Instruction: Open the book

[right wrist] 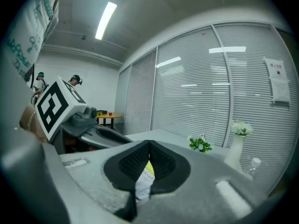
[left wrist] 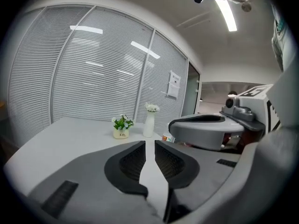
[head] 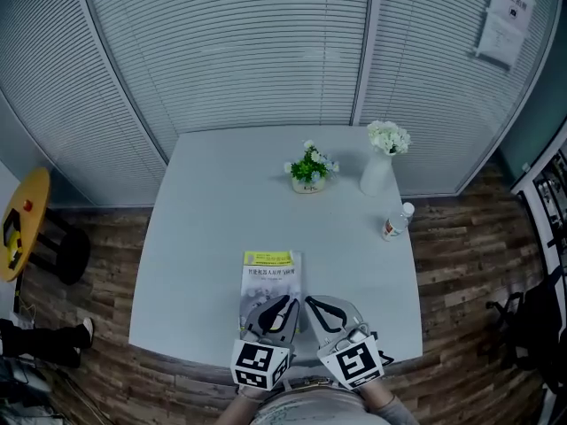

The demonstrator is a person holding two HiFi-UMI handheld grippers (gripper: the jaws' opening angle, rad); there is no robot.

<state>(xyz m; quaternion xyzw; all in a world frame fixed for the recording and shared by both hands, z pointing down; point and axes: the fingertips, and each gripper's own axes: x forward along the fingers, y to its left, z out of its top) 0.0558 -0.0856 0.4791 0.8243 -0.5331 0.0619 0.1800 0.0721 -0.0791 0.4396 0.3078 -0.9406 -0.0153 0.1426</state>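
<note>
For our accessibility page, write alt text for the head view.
A closed book with a yellow top band lies near the front edge of a white table; the left hand-held gripper is over its near end, the right hand-held gripper at its right edge. Farther back stand a potted plant, a white vase of flowers and a small bottle.
</note>
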